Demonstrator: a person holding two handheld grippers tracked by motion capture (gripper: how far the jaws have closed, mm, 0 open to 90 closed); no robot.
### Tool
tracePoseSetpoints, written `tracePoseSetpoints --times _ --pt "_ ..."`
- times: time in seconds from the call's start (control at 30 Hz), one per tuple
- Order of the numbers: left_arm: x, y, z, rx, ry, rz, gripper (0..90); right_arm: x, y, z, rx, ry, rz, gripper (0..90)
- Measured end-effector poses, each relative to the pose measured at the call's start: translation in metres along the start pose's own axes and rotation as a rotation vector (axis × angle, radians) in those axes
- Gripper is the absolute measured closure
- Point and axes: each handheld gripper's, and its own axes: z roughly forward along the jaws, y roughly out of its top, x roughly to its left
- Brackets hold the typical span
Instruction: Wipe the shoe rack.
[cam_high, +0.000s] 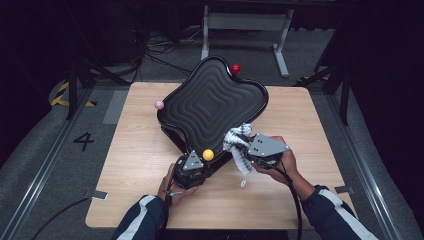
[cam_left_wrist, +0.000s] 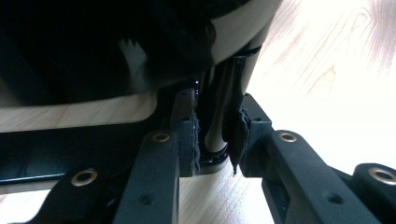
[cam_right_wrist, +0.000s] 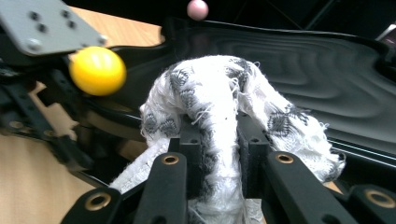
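high view: black wavy tray (cam_high: 212, 102) sits tilted on the desk (cam_high: 135, 165), near edge raised. left tongs (cam_high: 192, 170) sit at the tray's near corner, right tongs (cam_high: 250, 147) at its near right edge with a white-grey patterned cloth (cam_high: 237, 145) bunched up, a tail hanging down. looks like a wipe-down of the tray. cloth touches only the rim area, so my read is wiping has barely started; the ribbed surface is all still to do.

left gripper view: left tongs (cam_left_wrist: 215, 135) nearly closed, pads pinching a thin upright part of the tray's frame (cam_left_wrist: 215, 126) under the rim. that grip isn't readable from above, where the grey plate covers it. judging by this, the left is just steadying the tray.

right gripper view: right tongs (cam_right_wrist: 219, 140) clamped tight on the cloth (cam_right_wrist: 219, 98), fabric squeezed between the pads and ballooning over the top. also shows the yellow ball (cam_right_wrist: 97, 70) close on its left and the pink ball (cam_right_wrist: 197, 8) at the far edge. the red ball (cam_high: 235, 68) at the far corner shows from above.
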Motion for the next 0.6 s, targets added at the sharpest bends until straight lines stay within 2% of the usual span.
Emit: tracePoseSetpoints --times 0.07,0.1,0.2,0.27,0.3,0.47,0.6 --pt "0.000 0.000 0.000 0.003 0.000 0.000 73.3 0.011 0.003 0.003 -0.008 0.025 -0.010 76.5" --pt "0.000 0.000 0.000 0.001 -0.001 -0.001 73.3 0.011 0.003 0.003 -0.008 0.025 -0.010 76.5" --pt "0.000 0.000 0.000 0.001 0.000 0.001 73.3 0.024 0.006 0.006 -0.009 0.059 -0.038 76.3" --pt "0.000 0.000 0.000 -0.002 0.007 0.019 72.8 0.030 0.006 0.008 -0.012 0.073 -0.045 76.2" --pt "0.000 0.000 0.000 0.000 0.005 0.012 72.6 0.032 0.007 0.008 -0.014 0.075 -0.050 76.2" --pt "0.000 0.000 0.000 -0.003 0.005 0.006 72.8 0.027 0.003 0.008 -0.031 0.075 -0.022 76.7" --pt "-0.001 0.000 0.000 -0.001 0.005 0.009 72.9 0.018 -0.002 0.004 -0.033 0.023 -0.009 76.6"
